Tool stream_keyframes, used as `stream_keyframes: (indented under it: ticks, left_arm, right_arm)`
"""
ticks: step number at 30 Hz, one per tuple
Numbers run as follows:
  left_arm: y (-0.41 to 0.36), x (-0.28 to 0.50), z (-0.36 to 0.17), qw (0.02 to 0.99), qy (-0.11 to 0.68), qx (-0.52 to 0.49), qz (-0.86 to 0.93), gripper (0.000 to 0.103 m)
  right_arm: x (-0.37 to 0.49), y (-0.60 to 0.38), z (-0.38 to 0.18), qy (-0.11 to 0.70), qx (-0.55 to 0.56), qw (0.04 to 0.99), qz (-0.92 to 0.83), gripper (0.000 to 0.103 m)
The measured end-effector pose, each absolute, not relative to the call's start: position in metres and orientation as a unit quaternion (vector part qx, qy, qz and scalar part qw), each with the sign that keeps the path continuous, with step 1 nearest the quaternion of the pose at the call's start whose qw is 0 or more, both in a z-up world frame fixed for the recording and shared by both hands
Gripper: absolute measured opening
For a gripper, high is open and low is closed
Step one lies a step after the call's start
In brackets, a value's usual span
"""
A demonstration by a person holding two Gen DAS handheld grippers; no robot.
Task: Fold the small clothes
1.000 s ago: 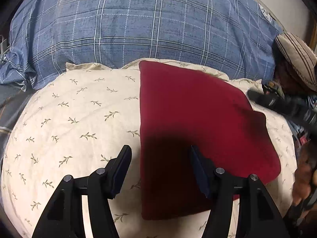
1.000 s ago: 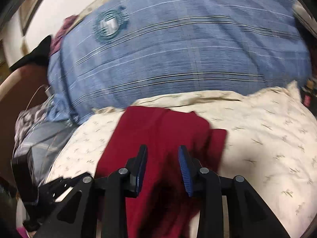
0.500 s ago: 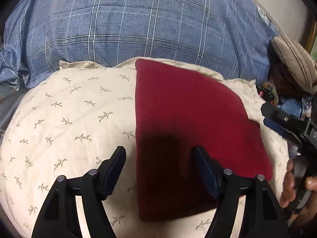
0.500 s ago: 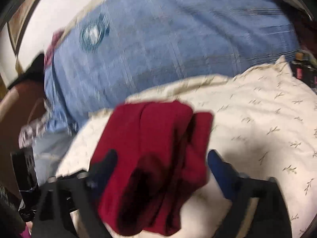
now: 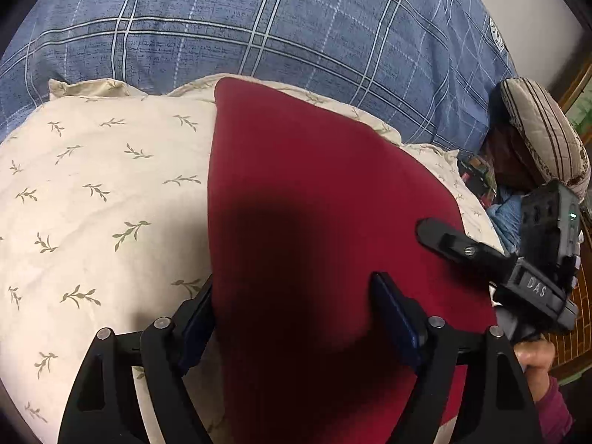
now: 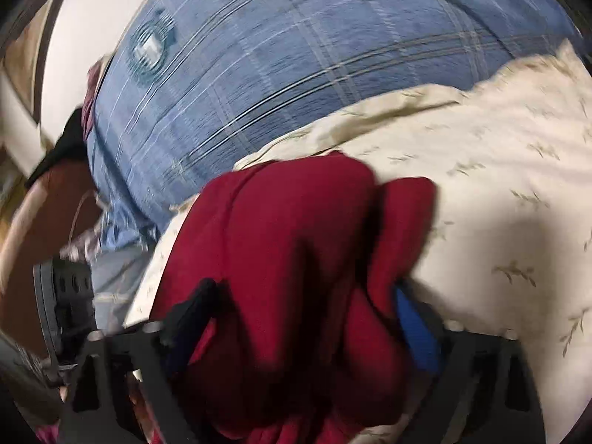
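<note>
A dark red cloth (image 5: 314, 203) lies folded on a cream leaf-print pillow (image 5: 92, 203). My left gripper (image 5: 296, 314) is open low over the cloth's near end. Its left finger is at the cloth's left edge and its right finger is over the fabric. One finger (image 5: 444, 238) of my right gripper rests on the cloth's right edge. In the blurred right wrist view the red cloth (image 6: 296, 240) bunches up between the jaws of my right gripper (image 6: 303, 318). Those jaws are closing around it, and I cannot see the pads pressing on it.
A blue plaid duvet (image 5: 259, 18) rises behind the pillow. A striped cushion (image 5: 544, 129) and dark clutter sit at the far right. A person's hand (image 5: 532, 359) in a magenta sleeve holds the right gripper. A brown wooden bed frame (image 6: 51, 199) is at the left.
My left gripper moved forward and down, and now straddles the cloth's near left edge. My right gripper opened wide, came in over the cloth's right side, and its jaws have narrowed again.
</note>
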State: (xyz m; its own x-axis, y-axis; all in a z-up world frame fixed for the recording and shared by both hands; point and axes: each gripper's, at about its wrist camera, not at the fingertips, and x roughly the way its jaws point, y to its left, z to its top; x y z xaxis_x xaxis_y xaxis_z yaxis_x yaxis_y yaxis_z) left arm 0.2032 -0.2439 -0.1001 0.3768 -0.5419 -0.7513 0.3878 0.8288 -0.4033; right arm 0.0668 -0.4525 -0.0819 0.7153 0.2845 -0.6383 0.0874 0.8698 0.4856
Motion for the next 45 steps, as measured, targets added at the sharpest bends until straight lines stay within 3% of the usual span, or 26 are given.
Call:
stream_keyframes:
  ticks: [1,2,4,14,17,19,24,27,32,36,40,43,45]
  left_arm:
    - [-0.244,0.204,-0.098,0.829,0.478,-0.077,-0.28,0.068]
    - [-0.244,0.201,-0.093,0.834,0.471,-0.069,-0.279,0.059]
    - [-0.241,0.189,-0.081,0.838,0.463,-0.065,-0.282,0.052]
    - [-0.179,0.115,-0.022,0.861,0.425,-0.056,-0.275,0.049]
    - [-0.162,0.099,-0.039,0.858,0.442,-0.051,-0.255,0.046]
    - [-0.156,0.09,-0.052,0.856,0.456,-0.045,-0.239,0.046]
    - [-0.154,0.079,-0.061,0.862,0.457,-0.039,-0.216,0.048]
    - [-0.156,0.067,-0.055,0.874,0.44,-0.029,-0.204,0.049]
    - [-0.157,0.038,-0.048,0.901,0.4,-0.003,-0.171,0.06]
    - [-0.157,0.024,-0.047,0.912,0.383,-0.005,-0.148,0.063]
    - [-0.156,0.009,-0.044,0.921,0.366,-0.002,-0.13,0.065]
    - [-0.157,-0.002,-0.04,0.926,0.356,-0.005,-0.127,0.065]
    - [-0.156,-0.009,-0.037,0.929,0.348,-0.008,-0.124,0.065]
  right_arm:
    - [0.064,-0.452,-0.079,0.37,0.254,0.892,0.061,0.055]
    - [0.061,-0.451,-0.073,0.365,0.268,0.889,0.072,0.051]
    - [0.053,-0.448,-0.061,0.355,0.286,0.885,0.088,0.047]
    - [0.007,-0.382,-0.025,0.353,0.29,0.878,0.144,0.046]
    - [-0.002,-0.368,-0.046,0.399,0.241,0.88,0.091,0.055]
    - [-0.009,-0.371,-0.052,0.423,0.22,0.878,0.051,0.056]
    - [-0.037,-0.356,0.001,0.353,0.175,0.917,0.061,0.056]
    - [-0.027,-0.323,0.012,0.363,0.109,0.92,0.096,0.054]
    - [-0.003,-0.295,-0.042,0.432,0.012,0.901,0.043,0.048]
    - [-0.009,-0.296,-0.054,0.411,0.002,0.911,0.03,0.048]
    - [-0.025,-0.291,-0.036,0.4,0.014,0.916,0.037,0.054]
    - [-0.042,-0.296,-0.025,0.381,0.045,0.923,0.034,0.07]
    - [-0.051,-0.298,-0.019,0.371,0.06,0.926,0.021,0.074]
